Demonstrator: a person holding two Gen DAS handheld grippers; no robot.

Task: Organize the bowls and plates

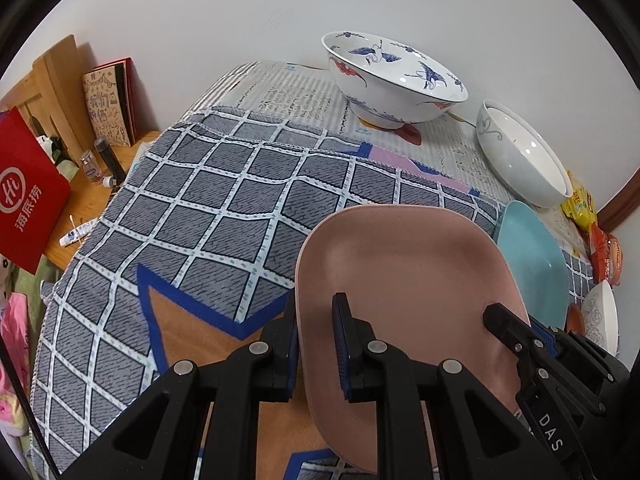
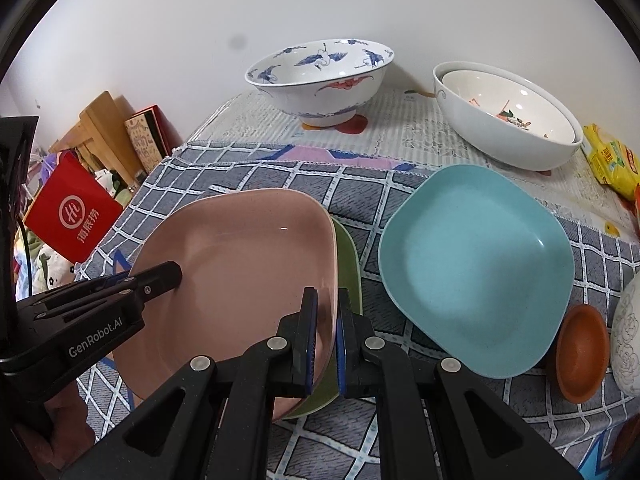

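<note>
Plates numbering three: pink plate [image 2: 240, 260], green plate [image 2: 348, 264], teal plate [image 2: 476, 272]. Bowls and dishes numbering five: crane-painted bowl [image 2: 320, 88], big white bowl [image 2: 500, 148], smaller bowl [image 2: 500, 96], small brown dish [image 2: 580, 348], flower-patterned white bowl [image 2: 628, 332].

Pinching the pink plate's near right rim with the right gripper [image 2: 326, 340], jaws drawn narrow on that edge. Pinching the same plate's left rim with the left gripper [image 1: 318, 354], one finger outside the rim, the other pressing on the inner face. Resting the pink plate over the green one, directly ahead of both grippers, on the checked cloth [image 2: 360, 184].

Showing only a sliver of the green plate past the pink plate's right edge, partly behind the right gripper's right finger. Losing the flower-patterned bowl to the frame edge, far right of the right gripper. Hiding part of the brown dish behind the teal plate's corner.

Nesting the smaller bowl inside the big white bowl, ahead and to the right of the right gripper. Sitting empty: the crane-painted bowl, far ahead by the wall, and the teal plate, just right of the right gripper. Lying beyond the white bowl, further right: yellow packets [image 2: 608, 160]. Standing off to the left of the left gripper: a red bag [image 2: 74, 212].
</note>
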